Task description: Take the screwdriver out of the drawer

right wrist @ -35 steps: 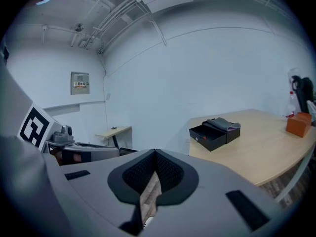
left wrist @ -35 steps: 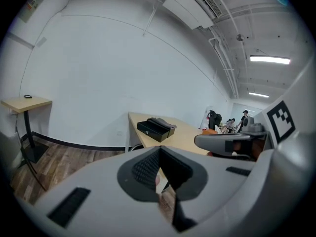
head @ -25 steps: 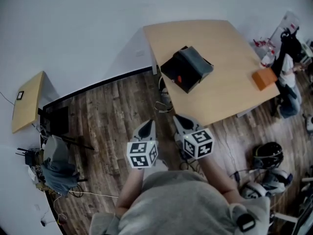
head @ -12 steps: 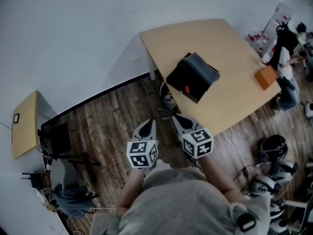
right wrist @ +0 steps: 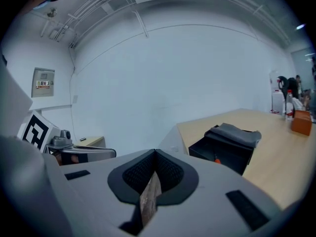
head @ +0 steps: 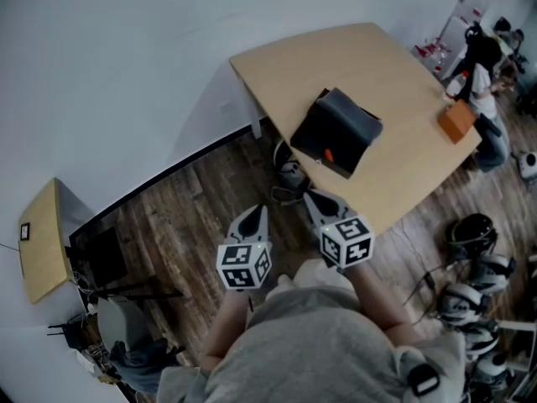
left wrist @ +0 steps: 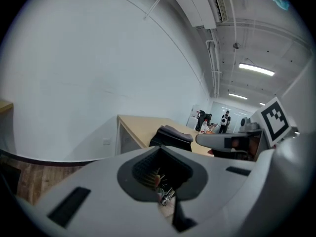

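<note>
No legible text or signs

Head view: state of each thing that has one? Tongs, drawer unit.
left tongs, shut, empty, over the floor.
right tongs, shut, empty, near the table edge, touching nothing.
black drawer unit, on the table, untouched; open or shut cannot be told.
grey cover, lying on top of the drawer unit.
</note>
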### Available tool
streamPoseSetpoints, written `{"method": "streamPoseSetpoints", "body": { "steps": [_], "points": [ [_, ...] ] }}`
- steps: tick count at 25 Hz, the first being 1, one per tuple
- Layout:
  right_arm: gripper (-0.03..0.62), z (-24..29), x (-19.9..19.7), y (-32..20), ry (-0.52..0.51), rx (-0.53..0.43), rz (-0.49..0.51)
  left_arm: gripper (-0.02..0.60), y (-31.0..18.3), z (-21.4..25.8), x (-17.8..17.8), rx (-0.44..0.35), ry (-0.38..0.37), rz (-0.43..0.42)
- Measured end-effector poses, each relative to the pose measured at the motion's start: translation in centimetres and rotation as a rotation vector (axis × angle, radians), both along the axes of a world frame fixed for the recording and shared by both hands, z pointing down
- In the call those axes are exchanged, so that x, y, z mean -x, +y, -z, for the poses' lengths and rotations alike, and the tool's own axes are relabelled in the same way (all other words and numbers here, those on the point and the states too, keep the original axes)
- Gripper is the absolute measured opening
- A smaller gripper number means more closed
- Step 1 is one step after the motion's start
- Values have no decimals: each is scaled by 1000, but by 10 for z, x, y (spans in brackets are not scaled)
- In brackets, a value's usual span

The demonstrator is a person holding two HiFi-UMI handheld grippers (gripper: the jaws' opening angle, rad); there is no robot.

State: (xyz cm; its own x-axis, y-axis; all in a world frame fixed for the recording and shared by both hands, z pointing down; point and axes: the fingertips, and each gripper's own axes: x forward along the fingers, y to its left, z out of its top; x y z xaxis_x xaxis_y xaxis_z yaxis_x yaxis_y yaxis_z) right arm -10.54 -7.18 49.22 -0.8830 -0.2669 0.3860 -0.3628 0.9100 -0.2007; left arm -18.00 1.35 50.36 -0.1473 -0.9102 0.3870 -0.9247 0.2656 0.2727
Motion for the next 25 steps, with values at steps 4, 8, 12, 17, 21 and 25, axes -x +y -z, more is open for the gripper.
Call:
{"method": "streamPoseSetpoints", "body": {
  "steps": [4, 8, 12, 17, 21, 25],
  "points": [
    [-2, -6, 1, -13, 24, -2, -27, 0, -6, -6, 12, 2, 19, -3],
    [-2, -9, 6, -33, 34, -1, -55, 0, -23, -11, 22, 3, 35, -21],
    [-2, -12, 17, -59, 32, -1, -81, 0, -46, -12, 35, 8, 27, -54],
    [-2, -11, 35, -94, 42, -6, -125, 0, -78, -11, 62, 26, 17, -76],
    [-2, -9, 45, -126, 57, -10, -154, 0, -108, -10, 81, 33, 21, -89],
    [-2, -12, 53, -161, 87, -25, -188, 0, -139, -9, 95, 36, 34, -117]
  ]
}}
